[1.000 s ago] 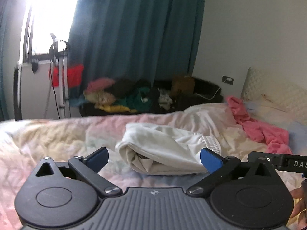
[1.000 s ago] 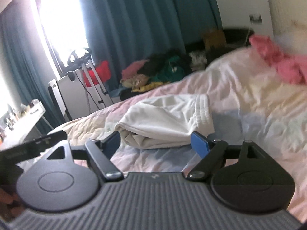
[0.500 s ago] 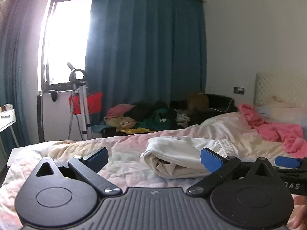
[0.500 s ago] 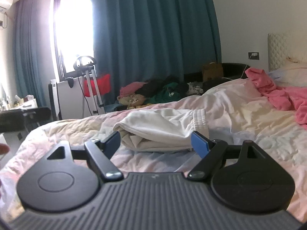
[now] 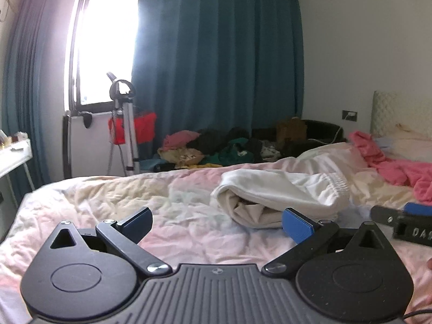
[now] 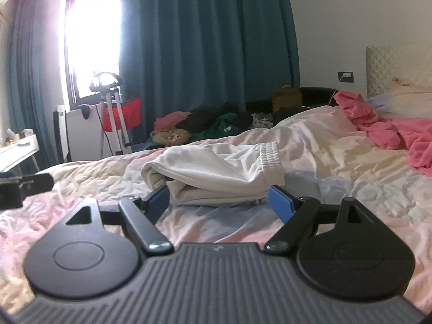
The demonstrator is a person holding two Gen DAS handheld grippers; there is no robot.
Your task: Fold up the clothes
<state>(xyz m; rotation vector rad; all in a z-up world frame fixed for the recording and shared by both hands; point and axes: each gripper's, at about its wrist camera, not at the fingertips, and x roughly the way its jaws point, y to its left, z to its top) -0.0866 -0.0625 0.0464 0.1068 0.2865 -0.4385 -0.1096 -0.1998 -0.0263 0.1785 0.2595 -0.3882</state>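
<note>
A folded white garment with an elastic waistband lies on the pale quilted bed. My left gripper is open, low over the quilt, with the garment ahead and to its right. My right gripper is open just in front of the garment's near edge, blue pads either side of it without touching. The tip of the right gripper shows at the right edge of the left wrist view. A pink garment lies crumpled near the headboard.
A heap of mixed clothes sits beyond the bed under teal curtains. A tripod and red cloth stand by the bright window. A white table edge is at the left. A padded headboard is at right.
Both grippers have sunk lower toward the quilt and tipped up to a more level view of the room. The left one has shifted left of the garment. Jaws stayed open.
</note>
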